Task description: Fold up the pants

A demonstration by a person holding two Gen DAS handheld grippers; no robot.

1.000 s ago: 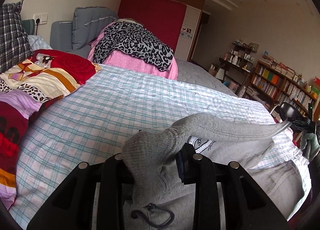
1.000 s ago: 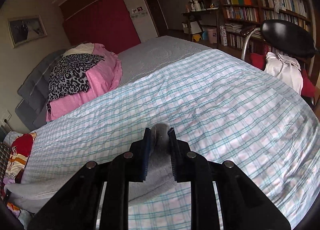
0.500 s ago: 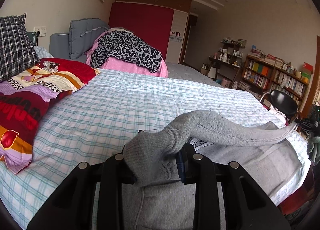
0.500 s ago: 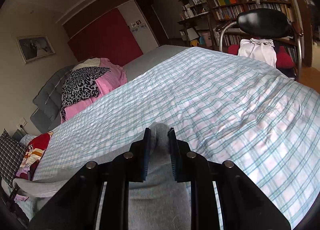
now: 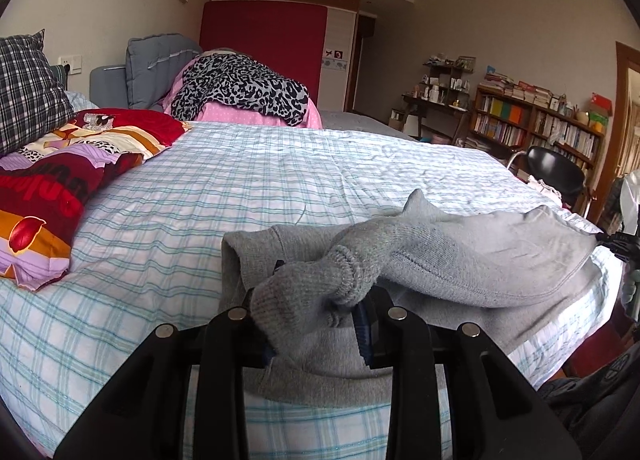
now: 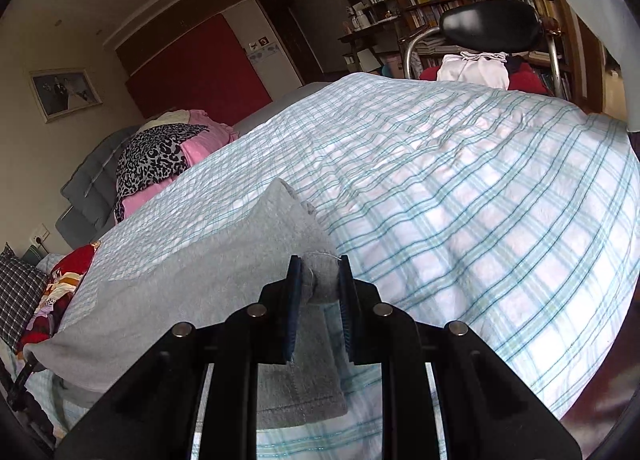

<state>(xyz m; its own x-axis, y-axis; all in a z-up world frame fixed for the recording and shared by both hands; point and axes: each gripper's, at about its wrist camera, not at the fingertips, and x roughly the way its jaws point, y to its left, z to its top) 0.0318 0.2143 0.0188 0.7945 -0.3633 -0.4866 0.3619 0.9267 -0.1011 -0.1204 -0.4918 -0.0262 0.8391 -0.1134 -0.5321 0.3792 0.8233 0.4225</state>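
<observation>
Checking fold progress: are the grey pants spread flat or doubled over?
Doubled over: grey pants lie in two layers on the bed, pinched by left gripper and right gripper.

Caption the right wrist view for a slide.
Right gripper pinches a bunched corner of grey pants lying on the checked bedsheet.

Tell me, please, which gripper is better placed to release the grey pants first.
Probably left: the left gripper, whose jaws have just been opening with the cuff between them, has the grey pants draped on the bed. The right gripper clamps a hanging bunch.
</observation>
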